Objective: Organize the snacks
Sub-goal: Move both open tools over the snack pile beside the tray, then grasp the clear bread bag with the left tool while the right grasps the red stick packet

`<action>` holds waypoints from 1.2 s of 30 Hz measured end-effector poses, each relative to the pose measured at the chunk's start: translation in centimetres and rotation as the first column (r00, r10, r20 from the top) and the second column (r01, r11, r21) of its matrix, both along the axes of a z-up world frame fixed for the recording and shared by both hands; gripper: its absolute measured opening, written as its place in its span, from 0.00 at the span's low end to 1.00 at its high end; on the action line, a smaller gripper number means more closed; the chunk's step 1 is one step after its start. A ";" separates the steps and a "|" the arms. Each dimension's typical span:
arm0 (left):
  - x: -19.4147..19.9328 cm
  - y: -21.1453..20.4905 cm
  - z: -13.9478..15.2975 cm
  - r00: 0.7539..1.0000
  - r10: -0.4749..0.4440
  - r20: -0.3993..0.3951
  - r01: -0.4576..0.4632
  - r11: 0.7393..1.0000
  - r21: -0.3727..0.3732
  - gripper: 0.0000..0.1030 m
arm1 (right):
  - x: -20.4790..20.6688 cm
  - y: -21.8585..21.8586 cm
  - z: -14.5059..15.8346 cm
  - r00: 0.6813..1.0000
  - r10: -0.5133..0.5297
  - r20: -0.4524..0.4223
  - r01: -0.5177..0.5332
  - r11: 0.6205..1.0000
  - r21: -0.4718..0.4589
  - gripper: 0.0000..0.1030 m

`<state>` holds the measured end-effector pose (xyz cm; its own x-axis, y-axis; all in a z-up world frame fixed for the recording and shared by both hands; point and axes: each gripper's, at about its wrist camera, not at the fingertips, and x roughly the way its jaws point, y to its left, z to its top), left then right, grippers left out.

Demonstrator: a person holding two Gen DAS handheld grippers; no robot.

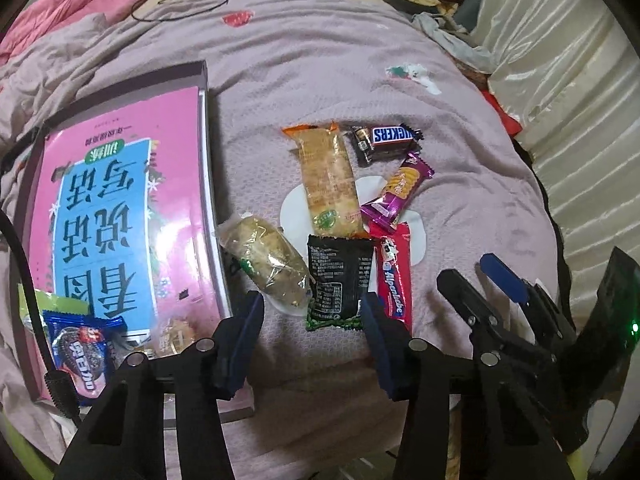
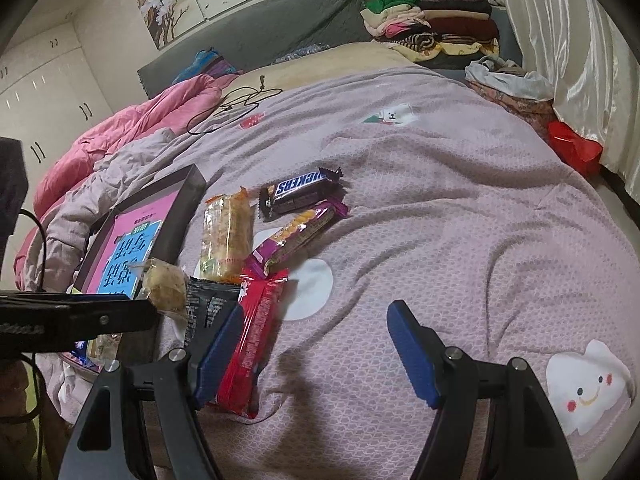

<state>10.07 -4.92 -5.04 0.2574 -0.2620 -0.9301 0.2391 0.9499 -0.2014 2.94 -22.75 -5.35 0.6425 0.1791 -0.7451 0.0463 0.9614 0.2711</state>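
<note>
While my left gripper point(image 1: 312, 316) stands half-open over the black packet point(image 1: 340, 280), its pad could snag the Alpenliebe bar point(image 1: 394, 268) at three o'clock; right gripper point(image 2: 316, 352) wide, empty.

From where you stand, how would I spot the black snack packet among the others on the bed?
Start at the big pink-covered box on the mauve bedspread, then look just to its right at the cluster of snacks. The black packet sits at the cluster's near end, between a clear-wrapped pastry and a red Alpenliebe stick; it alone is black with green serrated edging.
</note>
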 end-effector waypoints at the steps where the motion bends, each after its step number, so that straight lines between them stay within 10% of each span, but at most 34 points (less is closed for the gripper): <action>1: 0.1 -0.1 -0.1 1.000 0.001 -0.001 -0.001 1.000 0.007 0.49 | 0.0 0.1 -0.1 1.000 0.004 -0.002 -0.004 1.000 0.002 0.71; 36: 5.4 -2.0 -2.8 0.993 0.095 0.067 -0.105 0.978 0.178 0.47 | 1.3 5.3 -2.7 0.983 0.177 -0.042 -0.181 0.976 -0.121 0.52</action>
<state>15.48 -6.88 -7.86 0.3290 -0.0610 -0.9424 0.1475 0.9890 -0.0125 4.24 -17.46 -8.07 0.5847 0.1945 -0.7876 -0.1229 0.9809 0.1510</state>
